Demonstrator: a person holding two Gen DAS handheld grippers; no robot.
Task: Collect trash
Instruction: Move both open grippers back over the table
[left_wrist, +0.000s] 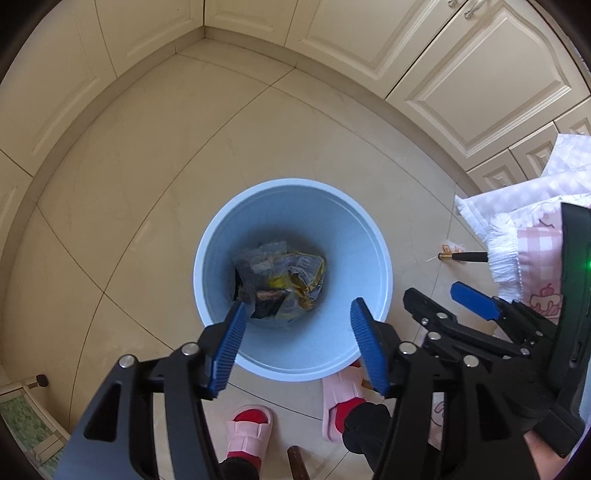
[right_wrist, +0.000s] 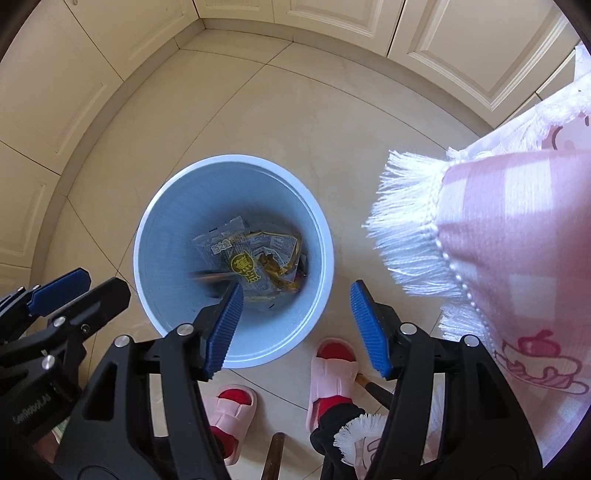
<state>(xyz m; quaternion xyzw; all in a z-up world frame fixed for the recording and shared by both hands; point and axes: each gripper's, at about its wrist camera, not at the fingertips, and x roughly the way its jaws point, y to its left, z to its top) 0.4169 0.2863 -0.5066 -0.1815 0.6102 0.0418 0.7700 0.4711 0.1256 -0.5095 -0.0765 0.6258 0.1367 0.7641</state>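
Trash wrappers (left_wrist: 284, 280) lie at the bottom of the blue bin (left_wrist: 362, 236), below and ahead of both spread, empty grippers, left gripper (left_wrist: 297, 343) and right gripper (right_wrist: 295, 325), side by side.

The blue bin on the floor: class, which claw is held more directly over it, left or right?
Left. The left claw hangs over the bin, while the right claw straddles its rim beside the pink tablecloth.

Cream panelled cabinet doors (left_wrist: 476, 70) line the corner of a beige tiled floor (left_wrist: 147, 184). A pink checked cloth (right_wrist: 517, 236) with white fringe hangs at the right, and pink slippers (right_wrist: 332, 373) over red socks stand on the tiles.
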